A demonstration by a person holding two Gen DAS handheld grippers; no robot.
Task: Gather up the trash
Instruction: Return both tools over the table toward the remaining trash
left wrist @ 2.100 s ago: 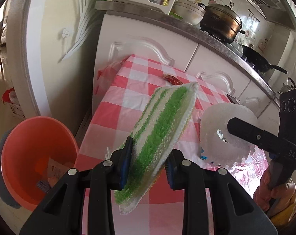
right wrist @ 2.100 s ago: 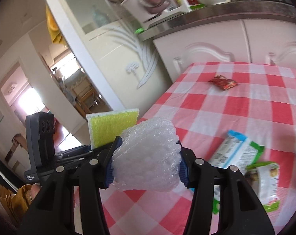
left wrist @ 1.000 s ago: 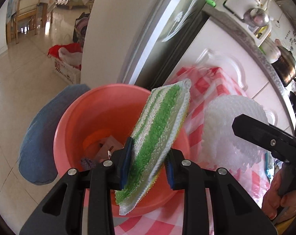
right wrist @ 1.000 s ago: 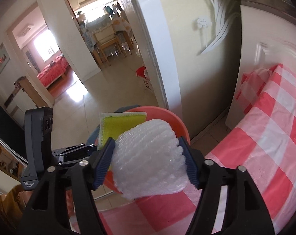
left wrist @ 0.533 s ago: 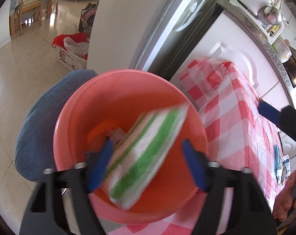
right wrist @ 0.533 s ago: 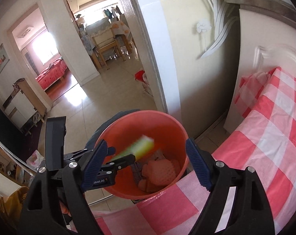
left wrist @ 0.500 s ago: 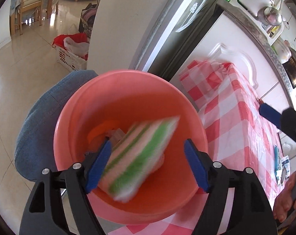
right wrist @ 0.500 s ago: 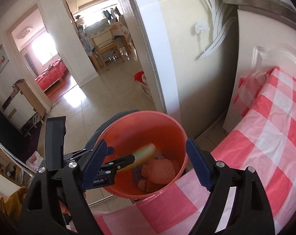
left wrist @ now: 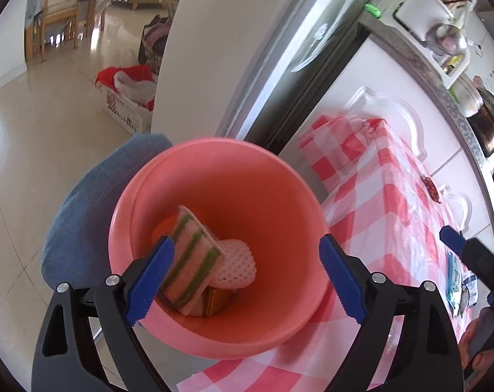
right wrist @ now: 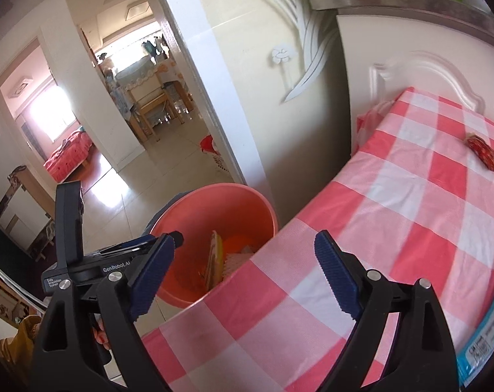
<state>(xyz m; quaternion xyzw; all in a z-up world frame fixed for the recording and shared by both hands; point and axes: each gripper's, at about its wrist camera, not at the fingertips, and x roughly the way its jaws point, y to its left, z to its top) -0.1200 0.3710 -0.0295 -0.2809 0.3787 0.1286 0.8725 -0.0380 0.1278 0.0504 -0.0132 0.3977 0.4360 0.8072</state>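
A coral plastic bin stands on the floor beside the table. Inside it lie a green-striped sponge, a white foam net and other scraps. My left gripper hangs over the bin, its jaws still opening, with nothing between them. My right gripper is over the table's edge, its jaws also still opening and empty. From the right wrist view the bin sits below and to the left, with the sponge standing on edge in it. A red wrapper lies on the checked tablecloth.
A blue-and-white packet lies at the table's right edge, also seen as packets in the left wrist view. A blue mat lies under the bin. White cabinets stand behind the table. A basket sits by the doorway.
Both grippers have let go: the striped sponge and the white foam net dropped into the bin. The right gripper has swung right, over the table's edge. Both pairs of jaws have spread wide.
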